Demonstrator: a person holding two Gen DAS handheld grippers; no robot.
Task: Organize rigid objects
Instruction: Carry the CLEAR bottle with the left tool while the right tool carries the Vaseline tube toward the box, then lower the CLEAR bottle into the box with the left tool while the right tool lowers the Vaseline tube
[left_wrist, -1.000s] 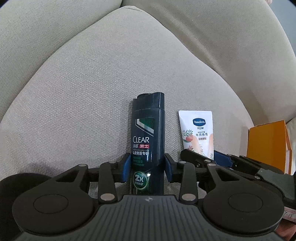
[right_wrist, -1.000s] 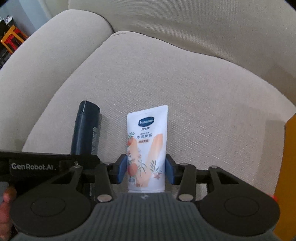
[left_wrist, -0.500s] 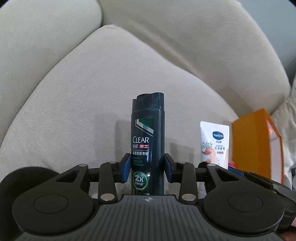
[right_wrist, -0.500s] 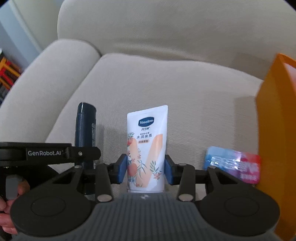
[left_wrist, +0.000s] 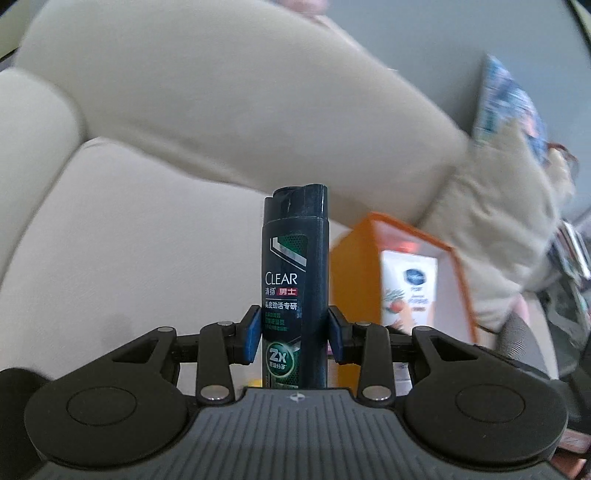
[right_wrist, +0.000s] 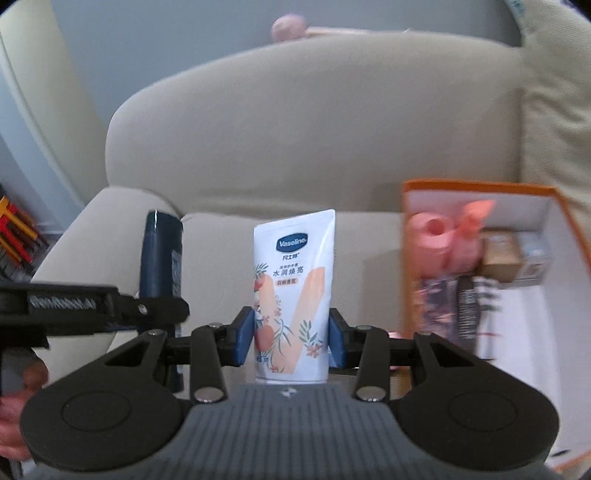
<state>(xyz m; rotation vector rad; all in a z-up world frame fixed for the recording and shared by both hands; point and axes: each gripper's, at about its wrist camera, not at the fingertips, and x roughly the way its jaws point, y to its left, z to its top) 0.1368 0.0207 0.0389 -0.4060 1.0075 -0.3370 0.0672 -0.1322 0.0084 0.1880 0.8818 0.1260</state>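
- The left gripper (left_wrist: 294, 339) pinches a dark shampoo bottle (left_wrist: 295, 291) between its blue pads, low on the body; the bottle sits at the centre of the left wrist view.
- The bottle is smooth, glossy plastic, a flat-sided tall shape with a squared flip cap; its long axis runs straight up the frame, cap uppermost.
- The right gripper (right_wrist: 291, 341) pinches a white cream tube (right_wrist: 293, 295) at its lower half, in the middle of the right wrist view.
- The tube is soft, matte plastic with a floral print, widening to a flat crimped end; it stands upright, crimp at the top, slanted slightly.
- An orange cardboard box (right_wrist: 480, 186), open and white inside, lies at right with blurred items in it.
- Behind is a beige woven-fabric sofa (right_wrist: 314, 129), rounded and padded.
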